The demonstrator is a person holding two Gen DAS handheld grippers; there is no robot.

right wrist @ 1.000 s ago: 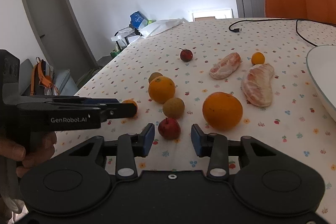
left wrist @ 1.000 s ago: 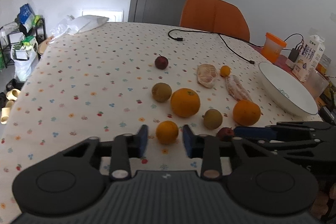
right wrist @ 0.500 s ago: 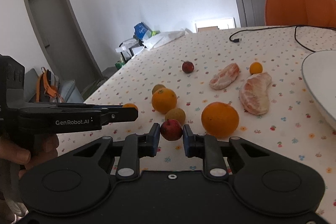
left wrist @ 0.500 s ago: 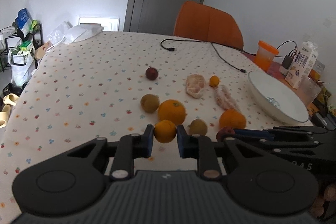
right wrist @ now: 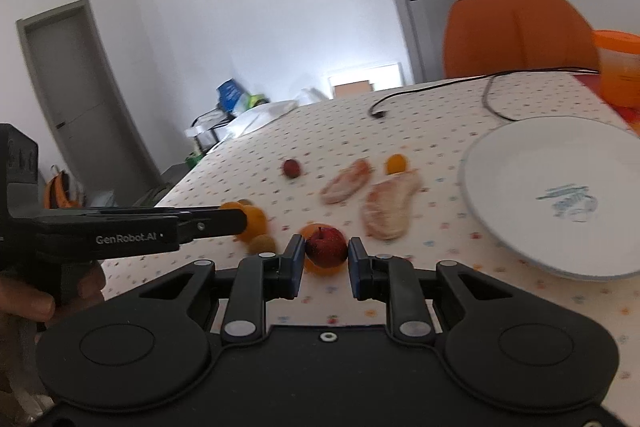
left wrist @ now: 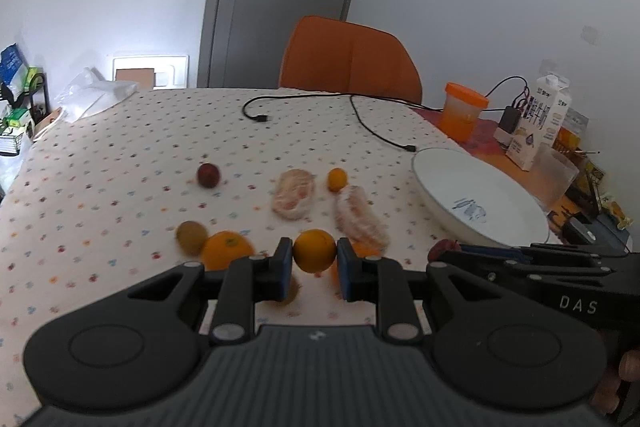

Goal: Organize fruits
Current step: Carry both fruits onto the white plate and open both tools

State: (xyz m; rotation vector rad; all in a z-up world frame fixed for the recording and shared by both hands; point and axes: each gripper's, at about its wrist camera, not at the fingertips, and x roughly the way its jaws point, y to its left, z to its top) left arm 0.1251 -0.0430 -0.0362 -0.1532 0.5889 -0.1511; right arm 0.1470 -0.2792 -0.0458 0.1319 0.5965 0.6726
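Note:
My left gripper point(left wrist: 314, 263) is shut on a small orange point(left wrist: 314, 251) and holds it above the table. My right gripper point(right wrist: 325, 257) is shut on a small red apple point(right wrist: 326, 247), also lifted; it shows at the right of the left wrist view point(left wrist: 439, 250). On the dotted tablecloth lie a big orange point(left wrist: 226, 251), a brown kiwi point(left wrist: 191, 237), a second red fruit point(left wrist: 208, 175), a tiny orange point(left wrist: 337, 179) and two peeled citrus pieces point(left wrist: 294, 193) point(left wrist: 360, 215). A white plate point(left wrist: 448, 183) stands at the right and has no fruit on it.
A black cable point(left wrist: 372, 125) runs across the far table. An orange cup point(left wrist: 462, 111), a milk carton point(left wrist: 540, 123) and a clear container point(left wrist: 558, 175) stand behind the plate. An orange chair point(left wrist: 348, 61) is at the far edge.
Both grippers closed on their fruits, the left on the small orange and the right on the red apple. Both lifted them off the table and moved toward the plate.

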